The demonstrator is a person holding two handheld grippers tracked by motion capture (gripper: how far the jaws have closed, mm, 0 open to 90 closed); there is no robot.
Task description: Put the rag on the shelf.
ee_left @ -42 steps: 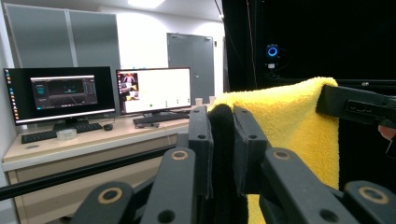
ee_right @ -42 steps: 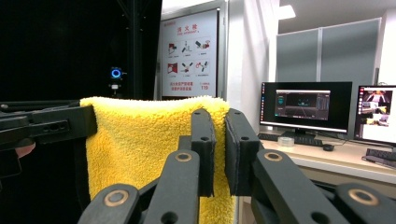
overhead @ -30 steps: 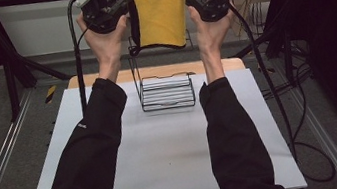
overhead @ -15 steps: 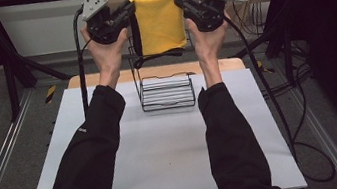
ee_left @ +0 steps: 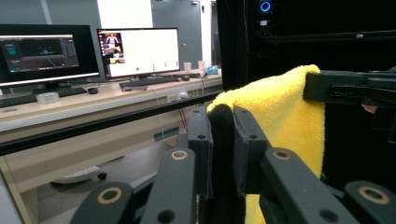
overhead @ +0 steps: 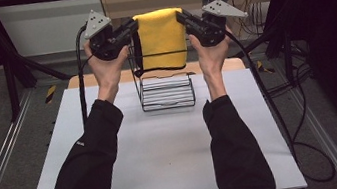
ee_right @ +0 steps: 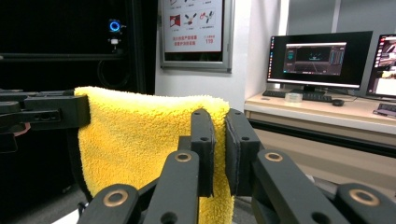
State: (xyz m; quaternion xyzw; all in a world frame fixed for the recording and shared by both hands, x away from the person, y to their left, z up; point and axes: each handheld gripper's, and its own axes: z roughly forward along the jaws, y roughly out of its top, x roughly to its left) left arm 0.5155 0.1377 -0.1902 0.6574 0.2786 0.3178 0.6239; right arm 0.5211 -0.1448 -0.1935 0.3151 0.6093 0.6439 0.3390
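- High view: my left gripper (overhead: 130, 28) and right gripper (overhead: 181, 19) hold a fluffy yellow terry towel (overhead: 161, 39) aloft above the black wire basket (overhead: 166, 90) on the white table (overhead: 165, 150).
- Left gripper view: my jaws pinch the towel's dark-trimmed corner (ee_left: 223, 140).
- Right gripper view: my jaws are clamped on its opposite yellow corner (ee_right: 140, 140).

Yellow fluffy towel (overhead: 163, 37), black-edged, hanging folded, raised above black wire basket (overhead: 166, 92).
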